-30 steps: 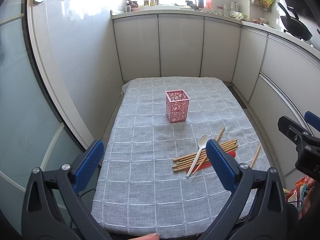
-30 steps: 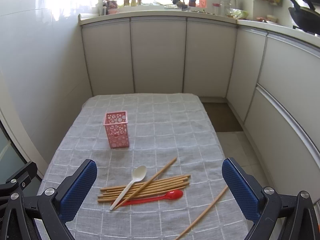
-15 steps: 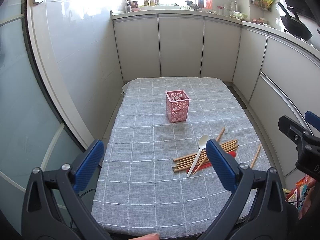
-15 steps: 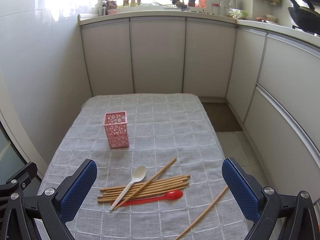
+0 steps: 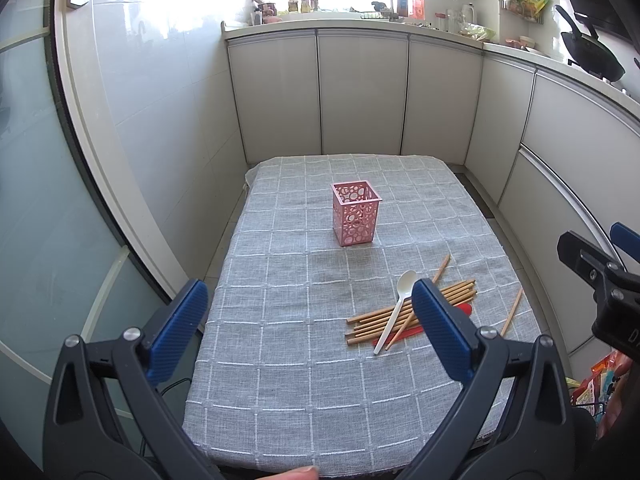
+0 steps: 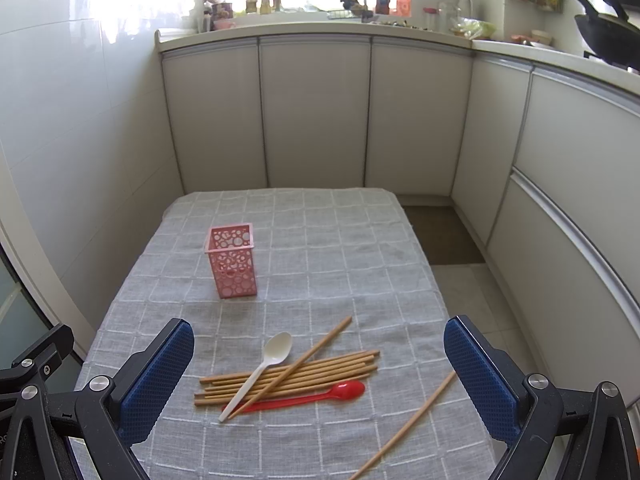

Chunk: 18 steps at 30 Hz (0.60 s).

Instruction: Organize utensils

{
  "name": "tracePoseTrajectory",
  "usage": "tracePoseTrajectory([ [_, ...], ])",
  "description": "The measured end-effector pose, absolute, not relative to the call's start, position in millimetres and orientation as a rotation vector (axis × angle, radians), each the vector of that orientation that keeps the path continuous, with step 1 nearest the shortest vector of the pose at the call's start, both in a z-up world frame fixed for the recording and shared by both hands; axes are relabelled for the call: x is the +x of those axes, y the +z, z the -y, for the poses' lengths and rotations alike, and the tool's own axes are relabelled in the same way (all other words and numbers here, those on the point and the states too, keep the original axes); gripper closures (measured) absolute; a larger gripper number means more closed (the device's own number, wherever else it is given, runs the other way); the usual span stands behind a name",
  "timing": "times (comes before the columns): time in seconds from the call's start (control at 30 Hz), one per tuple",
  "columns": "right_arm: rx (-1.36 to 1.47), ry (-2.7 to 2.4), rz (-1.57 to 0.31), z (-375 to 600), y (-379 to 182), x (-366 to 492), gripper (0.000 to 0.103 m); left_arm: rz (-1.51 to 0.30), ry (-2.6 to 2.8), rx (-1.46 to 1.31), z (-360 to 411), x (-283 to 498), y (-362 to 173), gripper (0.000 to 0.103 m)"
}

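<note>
Right wrist view: right gripper (image 6: 318, 380) hangs over the near table edge, jaws spread wide, nothing between them. Utensil pile sits lower centre of frame, directly ahead between the two blue pads: chopstick bundle (image 6: 288, 376) lying roughly left-right, long axis slightly rising to the right; one chopstick crossing it diagonally; white spoon (image 6: 260, 372) laid over the bundle, bowl up toward the holder, handle toward lower left; red spoon (image 6: 308, 396) along the bundle's near side, bowl to the right. Stray chopstick (image 6: 404, 428) lies apart at lower right, slanted. Pink holder (image 6: 232, 260) stands upright, empty as far as visible, centre-left, beyond the pile on the grey checked cloth (image 6: 320, 240).

Left wrist view: left gripper (image 5: 308, 328) also wide open and holding nothing; pile (image 5: 408, 312) sits at right of frame, partly behind its right pad; holder (image 5: 355, 213) upper centre.

Judgement: right gripper is nearer the pile and squarely lined up. Bundle axis runs parallel to the jaw gap, so a wrist turn looks needed to pinch across it.
</note>
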State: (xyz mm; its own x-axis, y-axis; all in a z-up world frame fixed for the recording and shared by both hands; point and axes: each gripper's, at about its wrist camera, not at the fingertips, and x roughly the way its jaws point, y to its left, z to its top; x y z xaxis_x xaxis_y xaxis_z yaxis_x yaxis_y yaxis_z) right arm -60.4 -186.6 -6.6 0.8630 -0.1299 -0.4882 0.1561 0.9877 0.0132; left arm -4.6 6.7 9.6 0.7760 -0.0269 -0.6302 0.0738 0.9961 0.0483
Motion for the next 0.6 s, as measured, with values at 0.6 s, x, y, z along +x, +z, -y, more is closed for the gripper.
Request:
tracePoseTrajectory([
  [0.6, 0.101, -0.126, -0.576, 207.3, -14.0, -43.1, 0.000, -0.784, -0.141, 0.100, 4.3, 20.1, -10.4, 0.002],
])
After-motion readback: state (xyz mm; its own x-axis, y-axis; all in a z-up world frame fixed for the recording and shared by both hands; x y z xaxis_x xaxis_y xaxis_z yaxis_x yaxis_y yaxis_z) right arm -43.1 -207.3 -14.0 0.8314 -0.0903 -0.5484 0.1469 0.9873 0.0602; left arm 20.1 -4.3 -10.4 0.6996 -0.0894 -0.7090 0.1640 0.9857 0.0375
